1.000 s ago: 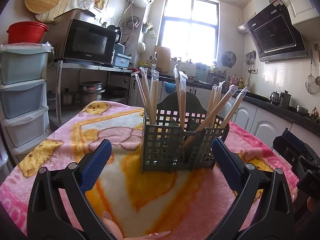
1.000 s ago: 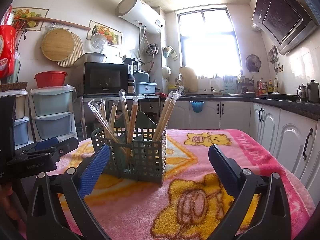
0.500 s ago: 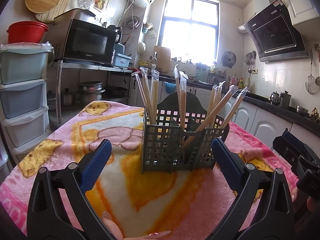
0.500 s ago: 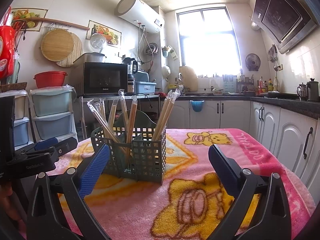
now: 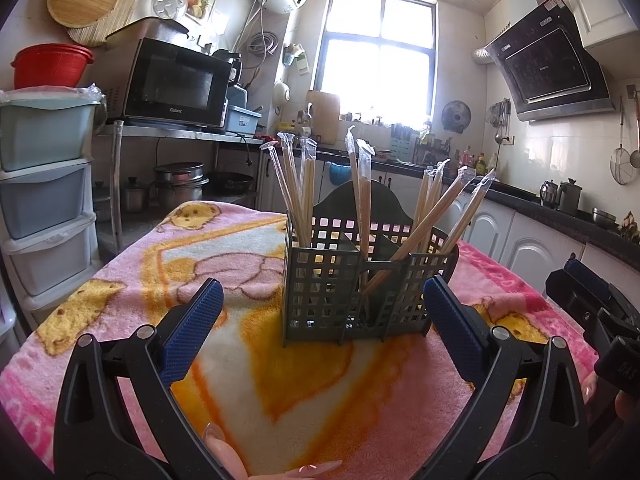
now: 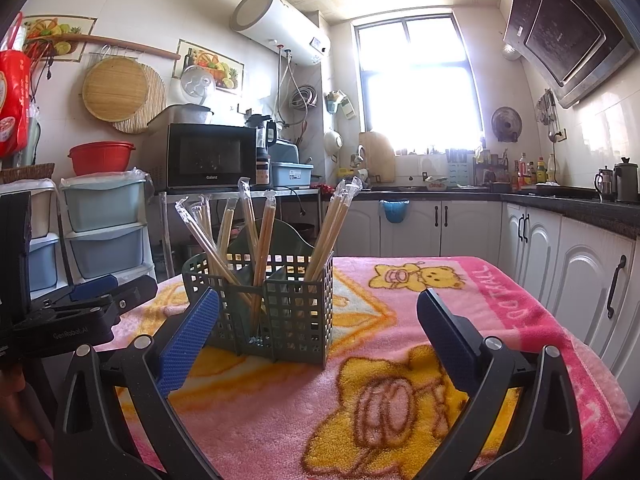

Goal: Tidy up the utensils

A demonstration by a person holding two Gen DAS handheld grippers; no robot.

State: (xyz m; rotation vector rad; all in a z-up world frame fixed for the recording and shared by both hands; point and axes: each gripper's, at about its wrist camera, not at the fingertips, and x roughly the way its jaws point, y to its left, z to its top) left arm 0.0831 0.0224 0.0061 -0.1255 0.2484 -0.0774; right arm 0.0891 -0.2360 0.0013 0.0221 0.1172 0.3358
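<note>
Home kitchen: microwave (image 6: 211, 157) at 9 o'clock, water heater (image 6: 280, 26) at 11, window (image 6: 416, 84) at 12, range hood (image 6: 568, 28) at 2, white cabinets (image 6: 560, 276) under a dark counter at 3.

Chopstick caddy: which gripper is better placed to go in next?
Left, probably. The caddy sits centred between the open left gripper, while it lies off to the left of the open right gripper.
</note>
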